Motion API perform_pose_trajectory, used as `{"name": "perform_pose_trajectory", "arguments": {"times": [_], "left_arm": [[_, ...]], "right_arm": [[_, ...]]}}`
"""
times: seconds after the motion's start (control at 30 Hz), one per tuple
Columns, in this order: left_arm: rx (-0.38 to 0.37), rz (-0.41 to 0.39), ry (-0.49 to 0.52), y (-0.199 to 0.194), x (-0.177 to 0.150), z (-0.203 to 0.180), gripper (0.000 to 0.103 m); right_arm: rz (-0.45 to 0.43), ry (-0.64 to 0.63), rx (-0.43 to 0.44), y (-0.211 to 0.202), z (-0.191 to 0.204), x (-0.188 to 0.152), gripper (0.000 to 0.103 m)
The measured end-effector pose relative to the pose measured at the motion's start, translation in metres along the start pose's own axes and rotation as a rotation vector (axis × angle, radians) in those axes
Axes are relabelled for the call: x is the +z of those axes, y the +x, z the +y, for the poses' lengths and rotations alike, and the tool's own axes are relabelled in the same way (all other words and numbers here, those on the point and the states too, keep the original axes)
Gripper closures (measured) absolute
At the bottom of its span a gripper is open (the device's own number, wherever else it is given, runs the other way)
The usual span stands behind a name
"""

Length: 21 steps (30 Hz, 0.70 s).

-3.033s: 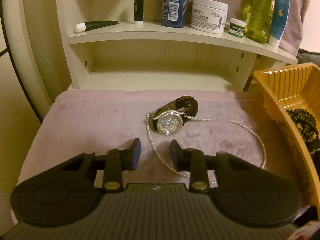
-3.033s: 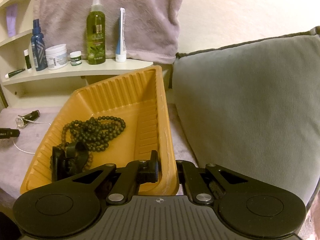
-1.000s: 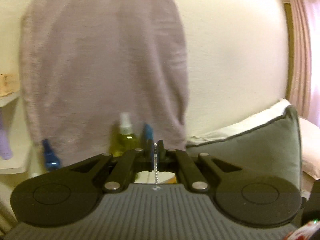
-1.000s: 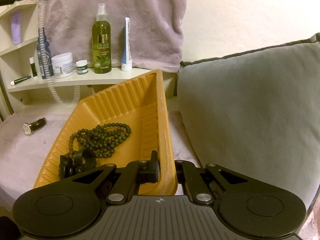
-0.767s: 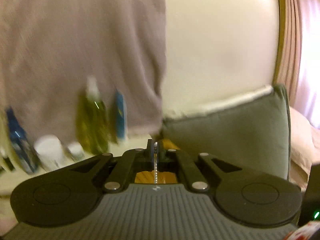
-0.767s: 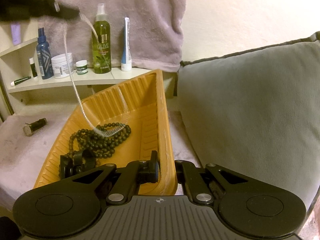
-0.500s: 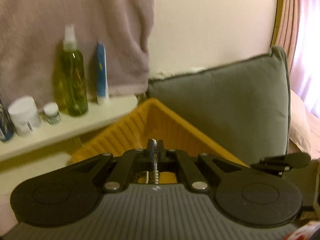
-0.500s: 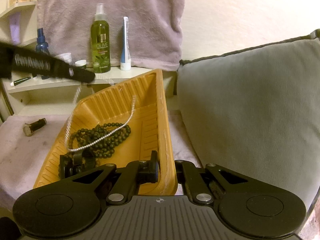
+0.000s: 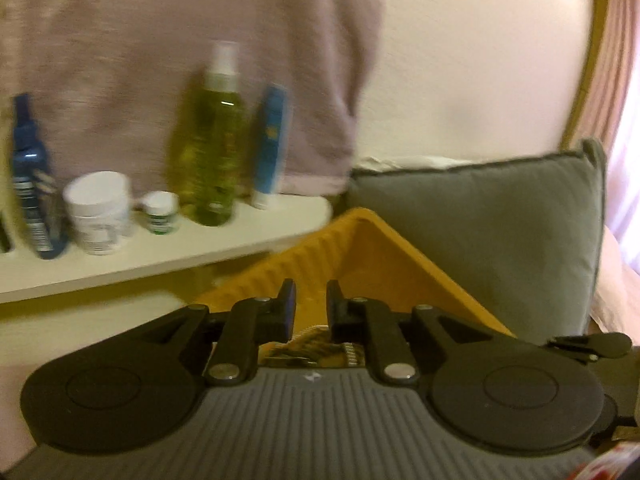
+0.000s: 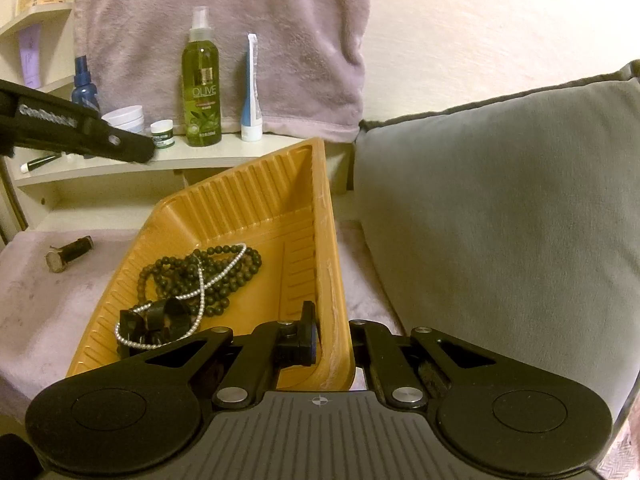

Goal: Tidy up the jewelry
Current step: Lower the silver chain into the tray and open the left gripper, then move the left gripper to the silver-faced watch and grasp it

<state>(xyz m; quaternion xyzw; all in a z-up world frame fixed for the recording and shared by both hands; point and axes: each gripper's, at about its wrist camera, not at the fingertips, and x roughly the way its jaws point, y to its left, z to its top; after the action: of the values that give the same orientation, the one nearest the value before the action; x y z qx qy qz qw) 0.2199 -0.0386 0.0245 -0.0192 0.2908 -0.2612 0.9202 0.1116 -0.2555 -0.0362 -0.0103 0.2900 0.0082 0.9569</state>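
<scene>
The pearl necklace (image 10: 200, 292) lies in the orange tray (image 10: 248, 200), draped over a dark bead necklace (image 10: 236, 276) and a black clip (image 10: 160, 320). My left gripper (image 9: 311, 292) hovers above the tray (image 9: 380, 264); its jaws are opening and nothing is between them. In the right wrist view the left gripper (image 10: 136, 148) reaches in from the left, above the tray's far corner. My right gripper (image 10: 334, 328) is shut on the tray's near right rim. A watch (image 10: 68, 254) lies on the lilac cloth left of the tray.
A white shelf (image 10: 224, 158) behind the tray carries a green spray bottle (image 10: 202, 88), a blue tube, jars and a blue bottle. A pink towel (image 10: 280, 40) hangs behind it. A grey cushion (image 10: 500, 208) presses close on the tray's right.
The left gripper came down over the tray and its jaws parted. The pearl necklace that hung from it now lies in the tray. The right gripper has not moved.
</scene>
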Motion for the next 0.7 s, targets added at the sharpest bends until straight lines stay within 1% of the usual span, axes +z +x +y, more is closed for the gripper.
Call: {"name": "perform_pose_trajectory", "arguments": {"times": [0.03, 0.23, 0.3, 0.37, 0.47, 0.53, 0.6, 0.7], "left_arm": [[0.017, -0.006, -0.008, -0.003, 0.0, 0.005, 0.084], [0.166, -0.022, -0.049, -0.024, -0.014, 0.042, 0.081], [0.223, -0.023, -0.066, -0.03, -0.022, 0.055, 0.076], [0.289, -0.025, -0.079, -0.035, -0.033, 0.067, 0.07], [0.377, -0.008, -0.091, -0.042, -0.051, 0.084, 0.064], [0.425, 0.011, -0.102, -0.045, -0.063, 0.095, 0.062], [0.459, 0.03, -0.112, -0.047, -0.076, 0.105, 0.061], [0.502, 0.051, -0.108, -0.047, -0.093, 0.112, 0.055]], "right_arm": [[0.0, 0.0, 0.0, 0.0, 0.0, 0.0, 0.098], [0.0, -0.001, -0.001, 0.0, 0.0, 0.0, 0.098], [0.001, -0.002, -0.002, 0.0, 0.0, 0.0, 0.098], [0.001, -0.002, -0.001, 0.001, 0.0, 0.0, 0.098], [0.003, -0.004, -0.003, 0.001, -0.001, 0.0, 0.098], [0.004, -0.005, -0.004, 0.002, -0.001, -0.001, 0.098], [0.005, -0.005, -0.005, 0.002, -0.002, -0.001, 0.098], [0.007, -0.006, -0.008, 0.003, -0.002, -0.002, 0.098]]}}
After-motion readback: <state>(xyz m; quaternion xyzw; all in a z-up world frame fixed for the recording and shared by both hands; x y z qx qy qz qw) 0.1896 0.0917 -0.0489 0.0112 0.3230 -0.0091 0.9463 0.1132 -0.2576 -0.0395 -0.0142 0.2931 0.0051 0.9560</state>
